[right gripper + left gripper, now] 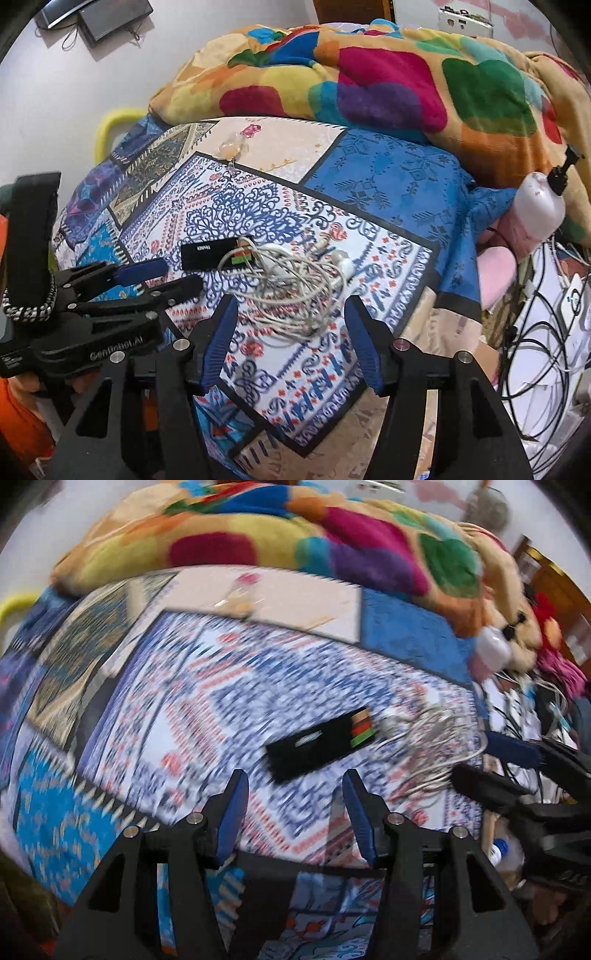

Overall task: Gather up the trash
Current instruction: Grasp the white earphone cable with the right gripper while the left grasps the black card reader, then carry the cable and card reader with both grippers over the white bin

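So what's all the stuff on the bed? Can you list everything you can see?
Black box: one, black with orange and green stripes at one end, middle of the bedspread.
Cable tangle: one, white, beside and partly over the box, ahead of the right gripper.
Clear wrapper: one, see-through, far side of the bed.
Bedspread: one, blue, white and red patchwork.
Blanket: one, multicoloured, heaped at the back.
Pump bottle: one, pale pink, right edge.
Black wires: several, off the right side.
Left gripper: black with blue pads, open, empty.
Right gripper: same colours, open around the cable tangle, not gripping.
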Demonstrator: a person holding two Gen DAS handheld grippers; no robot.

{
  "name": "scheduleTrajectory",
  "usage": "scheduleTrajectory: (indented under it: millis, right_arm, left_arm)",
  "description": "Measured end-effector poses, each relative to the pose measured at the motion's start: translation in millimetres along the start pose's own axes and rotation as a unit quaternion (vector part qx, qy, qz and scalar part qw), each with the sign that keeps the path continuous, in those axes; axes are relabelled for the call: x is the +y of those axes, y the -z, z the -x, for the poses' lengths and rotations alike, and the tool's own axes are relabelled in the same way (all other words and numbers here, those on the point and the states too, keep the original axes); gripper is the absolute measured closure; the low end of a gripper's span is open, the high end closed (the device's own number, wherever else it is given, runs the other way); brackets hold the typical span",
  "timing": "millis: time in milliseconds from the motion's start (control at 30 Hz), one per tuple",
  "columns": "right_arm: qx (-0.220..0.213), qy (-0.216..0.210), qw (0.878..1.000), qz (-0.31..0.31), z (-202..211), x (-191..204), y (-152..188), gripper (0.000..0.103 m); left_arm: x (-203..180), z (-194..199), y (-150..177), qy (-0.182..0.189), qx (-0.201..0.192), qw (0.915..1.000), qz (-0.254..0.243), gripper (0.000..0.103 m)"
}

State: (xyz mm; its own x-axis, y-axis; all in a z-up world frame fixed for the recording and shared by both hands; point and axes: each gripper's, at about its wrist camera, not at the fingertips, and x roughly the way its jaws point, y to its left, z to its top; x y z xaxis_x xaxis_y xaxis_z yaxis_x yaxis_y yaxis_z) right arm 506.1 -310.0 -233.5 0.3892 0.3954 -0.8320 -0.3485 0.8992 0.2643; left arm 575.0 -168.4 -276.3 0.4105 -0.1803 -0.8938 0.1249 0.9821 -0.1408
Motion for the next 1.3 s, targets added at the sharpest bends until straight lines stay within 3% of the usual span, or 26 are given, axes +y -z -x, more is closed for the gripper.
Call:
scheduleTrajectory:
  millis: [133,233,300,467,533,633,767,833,900,1067,1200,1300]
  right_arm:
    - [0.005,0.034,0.999,0.004,-13,1,-5,0.047]
    - [0.016,0.023,1.0,0.004,-19,-1,-5,0.047]
    - [0.025,0.016,1.0,0.002,-25,-2,-4,0.046]
    - [0.012,0.046,0.998,0.03,-28,7,2,0.049]
    - [0.006,0.064,0.997,0.037,-27,10,5,0.062]
    - [0.002,0.08,0.996,0.031,-27,7,3,0.074]
    - [0.003,0.056,0.998,-0.01,-24,-6,-1,0.083]
    - [0.003,0.053,0.998,-0.022,-23,-8,-1,0.087]
    - [0.005,0.056,0.998,-0.026,-22,-7,-1,0.091]
    - [0.0,0.066,0.998,-0.02,-11,2,3,0.094]
    - [-0.004,0.07,0.997,-0.02,-1,7,4,0.095]
    - [-0.009,0.073,0.997,-0.02,7,11,3,0.095]
  left_arm:
    - [-8,-9,-16,-0.001,0.003,0.9988,-0.048,0.05]
    - [-10,-17,-25,-0.01,0.005,0.9968,-0.079,0.05]
    - [-7,-19,-30,-0.004,0.006,0.9967,-0.081,0.05]
    - [2,-14,-40,0.026,-0.009,0.9975,-0.065,0.049]
    - [4,-16,-40,0.049,-0.007,0.9973,-0.055,0.049]
    - [1,-22,-35,0.053,0.004,0.997,-0.057,0.05]
    - [-7,-17,-22,0.037,-0.008,0.9972,-0.064,0.062]
    - [-12,-15,-17,0.045,-0.004,0.9965,-0.069,0.077]
    - [-15,-13,-11,0.063,0.003,0.9954,-0.072,0.083]
    - [-24,-6,3,0.057,-0.008,0.9954,-0.077,0.09]
    - [-18,6,6,0.058,-0.018,0.997,-0.047,0.101]
    - [-13,18,13,0.06,-0.024,0.9973,-0.036,0.101]
